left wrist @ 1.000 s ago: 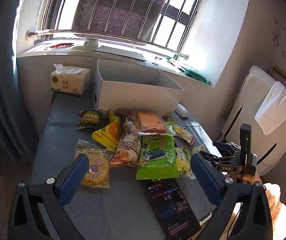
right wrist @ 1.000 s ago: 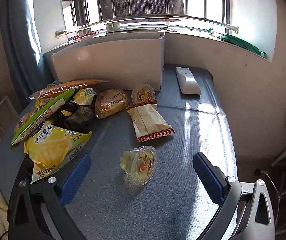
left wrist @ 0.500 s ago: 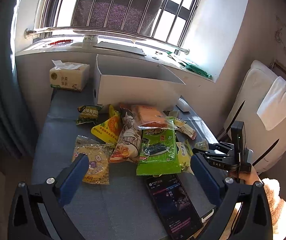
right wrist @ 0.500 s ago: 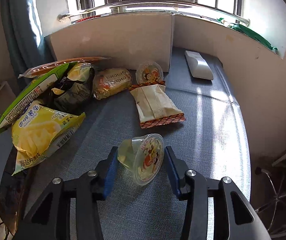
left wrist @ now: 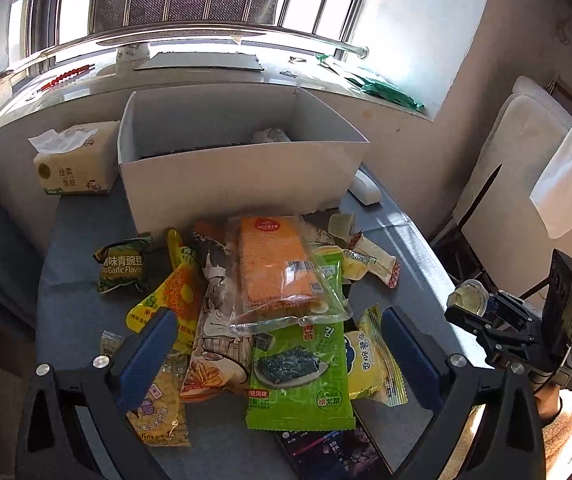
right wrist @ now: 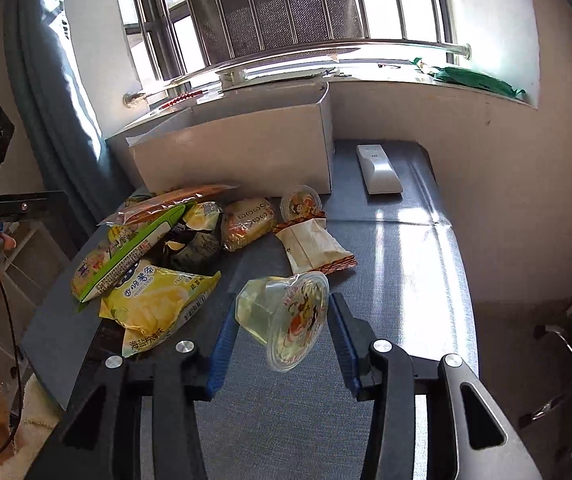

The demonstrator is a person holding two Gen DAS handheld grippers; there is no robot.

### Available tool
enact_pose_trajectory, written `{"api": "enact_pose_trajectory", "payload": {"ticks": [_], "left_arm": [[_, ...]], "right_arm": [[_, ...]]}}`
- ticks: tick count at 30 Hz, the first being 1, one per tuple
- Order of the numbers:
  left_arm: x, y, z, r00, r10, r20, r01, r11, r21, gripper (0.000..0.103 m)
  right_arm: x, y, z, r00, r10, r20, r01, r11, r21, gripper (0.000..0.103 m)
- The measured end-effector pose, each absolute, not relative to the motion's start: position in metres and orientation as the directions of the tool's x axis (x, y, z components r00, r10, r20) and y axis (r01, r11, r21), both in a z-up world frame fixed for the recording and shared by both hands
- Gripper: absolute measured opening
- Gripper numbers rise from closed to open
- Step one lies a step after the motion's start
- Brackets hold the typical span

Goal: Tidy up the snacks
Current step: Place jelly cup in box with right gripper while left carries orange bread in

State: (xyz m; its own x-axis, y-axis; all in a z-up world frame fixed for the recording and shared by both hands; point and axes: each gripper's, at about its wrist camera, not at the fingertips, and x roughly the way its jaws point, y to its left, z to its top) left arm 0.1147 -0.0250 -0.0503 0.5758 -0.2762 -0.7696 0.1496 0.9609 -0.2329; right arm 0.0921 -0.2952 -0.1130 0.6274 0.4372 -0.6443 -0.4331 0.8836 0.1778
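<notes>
My right gripper is shut on a clear jelly cup and holds it lifted above the grey table. In the left wrist view the same jelly cup shows at the right, held in the right gripper. My left gripper is open and empty, above a pile of snack bags: an orange cake pack, a green seaweed bag, a yellow chip bag. A white open box stands behind the pile.
A second jelly cup, a beige wafer pack and a white remote lie near the box. A tissue pack stands left of the box. A phone lies at the table's front edge. A chair stands to the right.
My right gripper closed on the jelly cup and lifted it off the table. My left gripper moved forward over the snack pile and stayed open.
</notes>
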Motion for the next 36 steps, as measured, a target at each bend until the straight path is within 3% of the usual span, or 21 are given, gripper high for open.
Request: {"api": "enact_pose_trajectory", "payload": {"ticks": [7, 12, 16, 17, 22, 28, 35, 36], "left_arm": [[0.214, -0.060, -0.082, 0.427, -0.099, -0.899, 0.067, 0.995, -0.078, 0.103], [0.239, -0.070, -0.109, 0.353, -0.024, -0.935, 0.044, 0.999, -0.009, 0.101], [0.235, -0.066, -0.110, 0.367, -0.063, -0.928, 0.072, 0.997, -0.040, 0.074], [0.232, -0.064, -0.108, 0.377, -0.057, -0.925, 0.073, 0.997, -0.031, 0.060], [0.213, -0.052, -0.096, 0.412, -0.111, -0.904, 0.103, 0.992, -0.075, 0.056], [0.164, -0.032, -0.064, 0.556, -0.204, -0.806, 0.111, 0.979, -0.171, 0.056], [0.118, 0.012, -0.002, 0.759, -0.281, -0.587, 0.098, 0.941, -0.324, 0.056], [0.120, 0.019, 0.008, 0.781, -0.299, -0.548, 0.115, 0.932, -0.343, 0.056]], "right_arm": [[0.069, -0.303, -0.095, 0.654, 0.455, -0.604, -0.417, 0.883, 0.214, 0.049], [0.064, -0.305, -0.098, 0.653, 0.460, -0.602, -0.424, 0.880, 0.213, 0.049], [0.064, -0.308, -0.100, 0.649, 0.467, -0.601, -0.427, 0.877, 0.221, 0.049], [0.064, -0.308, -0.100, 0.649, 0.467, -0.601, -0.425, 0.877, 0.224, 0.049], [0.065, -0.306, -0.100, 0.643, 0.482, -0.596, -0.436, 0.869, 0.233, 0.049], [0.063, -0.300, -0.093, 0.651, 0.483, -0.585, -0.445, 0.868, 0.221, 0.049], [0.095, -0.279, -0.063, 0.639, 0.541, -0.547, -0.499, 0.833, 0.241, 0.049], [0.105, -0.273, -0.056, 0.631, 0.554, -0.543, -0.511, 0.823, 0.246, 0.043]]}}
